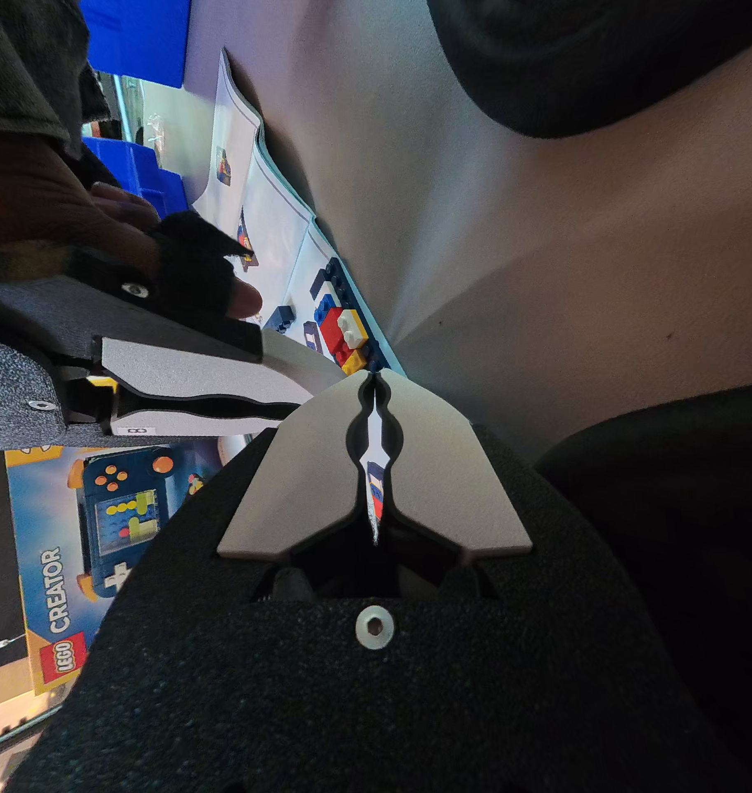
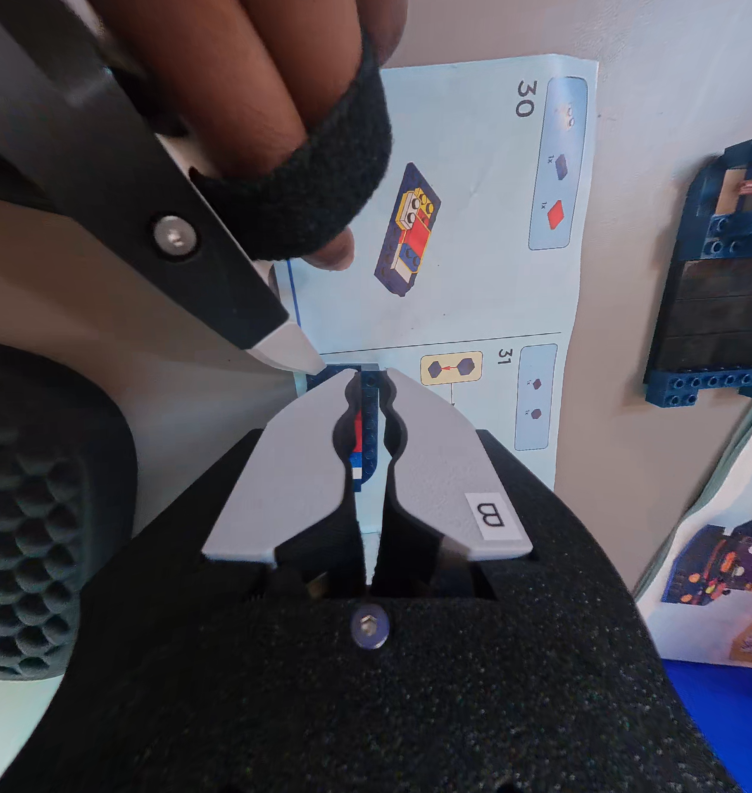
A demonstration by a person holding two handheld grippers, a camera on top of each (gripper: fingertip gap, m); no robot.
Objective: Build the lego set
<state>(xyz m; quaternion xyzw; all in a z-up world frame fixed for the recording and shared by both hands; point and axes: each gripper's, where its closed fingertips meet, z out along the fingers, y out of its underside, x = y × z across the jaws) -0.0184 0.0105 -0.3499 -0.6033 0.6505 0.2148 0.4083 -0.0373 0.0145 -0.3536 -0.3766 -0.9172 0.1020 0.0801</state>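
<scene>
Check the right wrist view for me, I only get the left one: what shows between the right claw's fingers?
Observer: A dark blue studded strip shows in the gap of the right claw, with a bit of red beside it. I cannot tell whether the pads press on it.
Operator: Anything else built that I'm missing?
Observer: Yes, a dark blue brick frame lies flat on the table, off to the side of the open booklet.
Operator: How does my left claw look from there?
Observer: Only one pale fingertip of the left claw shows, ending right beside the right claw's tips.
</scene>
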